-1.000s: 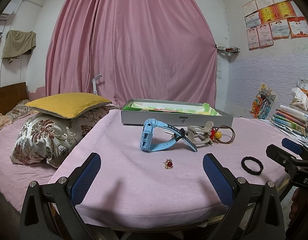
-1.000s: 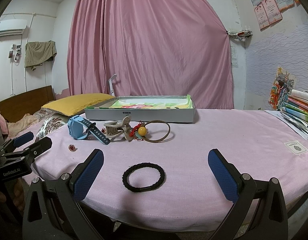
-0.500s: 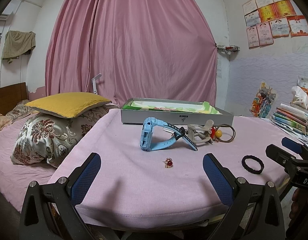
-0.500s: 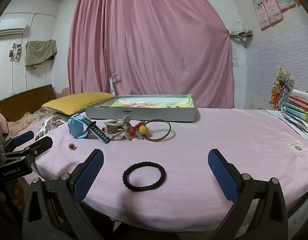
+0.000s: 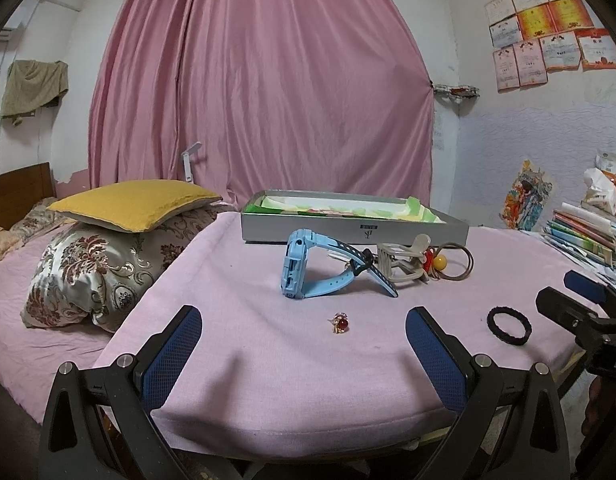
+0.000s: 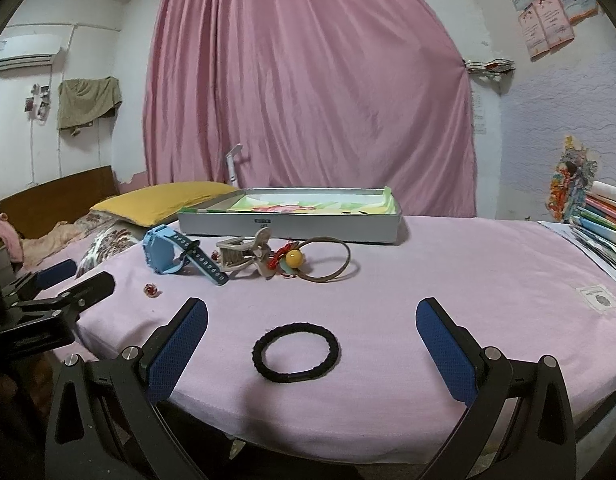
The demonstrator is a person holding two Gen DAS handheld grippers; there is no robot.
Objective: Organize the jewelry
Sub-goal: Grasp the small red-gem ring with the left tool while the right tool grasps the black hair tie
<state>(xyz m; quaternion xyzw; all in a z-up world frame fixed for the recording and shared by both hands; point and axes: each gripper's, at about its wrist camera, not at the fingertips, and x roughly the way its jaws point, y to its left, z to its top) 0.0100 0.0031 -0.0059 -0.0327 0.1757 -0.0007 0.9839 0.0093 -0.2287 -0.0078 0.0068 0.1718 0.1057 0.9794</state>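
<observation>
On the pink cloth lie a small red-stone ring [image 5: 340, 323], a blue watch [image 5: 308, 268], a beige hair claw [image 5: 400, 258], a brown hair tie with a yellow bead [image 6: 308, 260] and a black hair tie [image 6: 296, 352]. A grey tray [image 5: 348, 232] with green lining stands behind them. My left gripper [image 5: 304, 356] is open and empty, just short of the ring. My right gripper [image 6: 312, 348] is open and empty, its fingers either side of the black hair tie, near the table's front edge.
A yellow cushion [image 5: 136, 204] on a patterned pillow lies on the bed to the left. Stacked books [image 5: 588, 228] stand at the right edge. A pink curtain hangs behind the table. A small paper card [image 6: 598, 298] lies at the right.
Both grippers have barely moved; the views shift only slightly. Nothing was picked up or released.
</observation>
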